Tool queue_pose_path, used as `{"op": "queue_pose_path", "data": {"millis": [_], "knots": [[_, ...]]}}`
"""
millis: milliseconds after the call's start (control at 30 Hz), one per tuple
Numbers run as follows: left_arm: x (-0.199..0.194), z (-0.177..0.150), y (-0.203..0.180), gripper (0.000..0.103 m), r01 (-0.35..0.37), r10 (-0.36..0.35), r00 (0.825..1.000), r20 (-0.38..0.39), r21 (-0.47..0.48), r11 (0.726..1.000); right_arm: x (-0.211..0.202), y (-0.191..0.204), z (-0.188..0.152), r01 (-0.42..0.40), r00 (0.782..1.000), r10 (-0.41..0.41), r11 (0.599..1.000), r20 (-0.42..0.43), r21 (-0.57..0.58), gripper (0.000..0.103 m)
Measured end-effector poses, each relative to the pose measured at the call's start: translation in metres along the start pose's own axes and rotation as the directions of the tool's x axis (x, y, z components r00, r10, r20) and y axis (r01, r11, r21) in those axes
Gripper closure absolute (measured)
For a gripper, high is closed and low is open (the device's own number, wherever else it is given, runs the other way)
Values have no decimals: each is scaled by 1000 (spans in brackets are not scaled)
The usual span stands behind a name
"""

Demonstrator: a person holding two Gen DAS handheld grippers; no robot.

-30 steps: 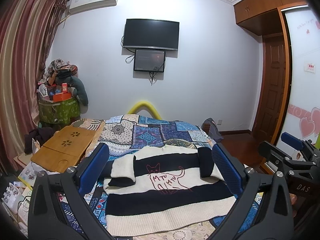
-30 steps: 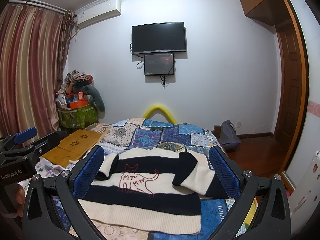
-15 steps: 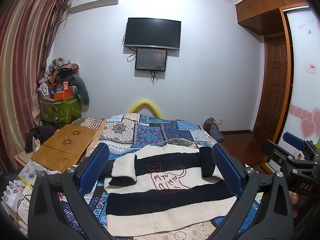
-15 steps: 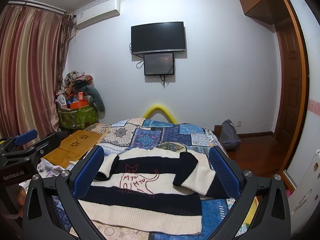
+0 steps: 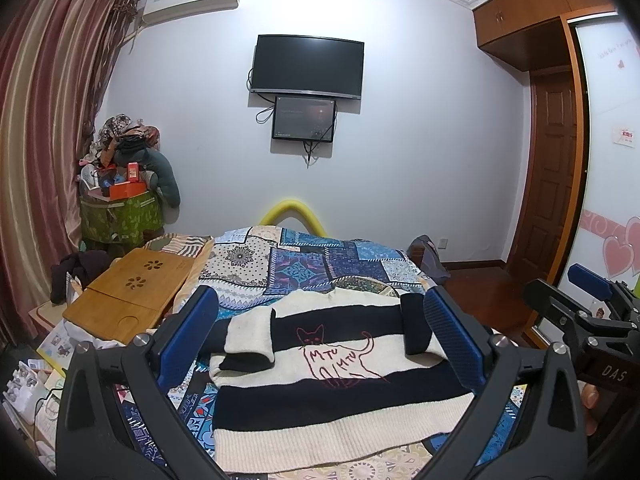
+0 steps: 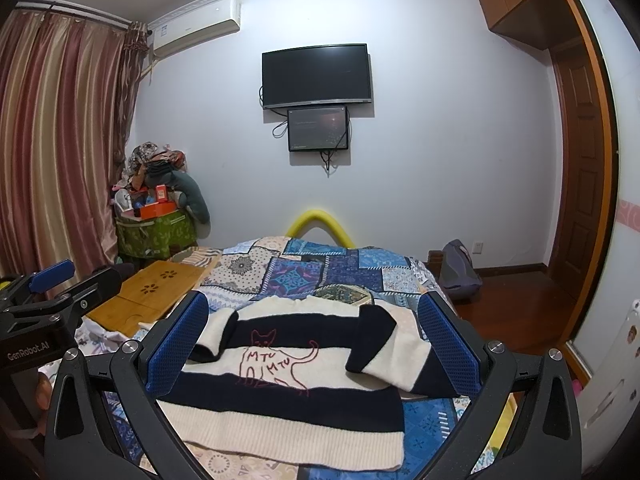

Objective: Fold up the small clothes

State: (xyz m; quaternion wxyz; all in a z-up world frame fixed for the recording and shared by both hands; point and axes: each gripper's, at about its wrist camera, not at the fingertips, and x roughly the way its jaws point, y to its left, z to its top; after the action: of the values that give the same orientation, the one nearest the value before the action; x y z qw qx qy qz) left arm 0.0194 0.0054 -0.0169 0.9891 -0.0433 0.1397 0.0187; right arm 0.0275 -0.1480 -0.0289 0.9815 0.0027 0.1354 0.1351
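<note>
A small cream and navy striped sweater (image 5: pixel 340 384) with a red cat outline lies flat on the patchwork bedspread (image 5: pixel 304 264), both sleeves folded in over the body. It also shows in the right wrist view (image 6: pixel 288 380). My left gripper (image 5: pixel 320 340) is open and empty, held above the sweater's near part. My right gripper (image 6: pixel 316 344) is open and empty, also held above it. Each gripper shows at the edge of the other's view: the right (image 5: pixel 588 312), the left (image 6: pixel 52 292).
A wooden lap desk (image 5: pixel 132 300) lies at the bed's left edge. A green bin piled with things (image 5: pixel 120 204) stands in the left corner by the curtain. A grey bag (image 6: pixel 460 272) sits on the wooden floor right of the bed. A wardrobe and door are on the right.
Both grippers stay open above the sweater. The views have shifted only slightly; the sweater has not moved.
</note>
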Motion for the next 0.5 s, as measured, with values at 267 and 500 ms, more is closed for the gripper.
{"op": "queue_pose_path", "data": {"millis": [267,500], "knots": [[0,1,0,0,-1,1,1000,-1,1,1000,0,-1,0,-2,1000,2,1000,-1,1,0],[0,1,0,0,0,0,1000,-1,-1,1000,1,1,-2,-7,1000,7,1000,1,-2,0]]}}
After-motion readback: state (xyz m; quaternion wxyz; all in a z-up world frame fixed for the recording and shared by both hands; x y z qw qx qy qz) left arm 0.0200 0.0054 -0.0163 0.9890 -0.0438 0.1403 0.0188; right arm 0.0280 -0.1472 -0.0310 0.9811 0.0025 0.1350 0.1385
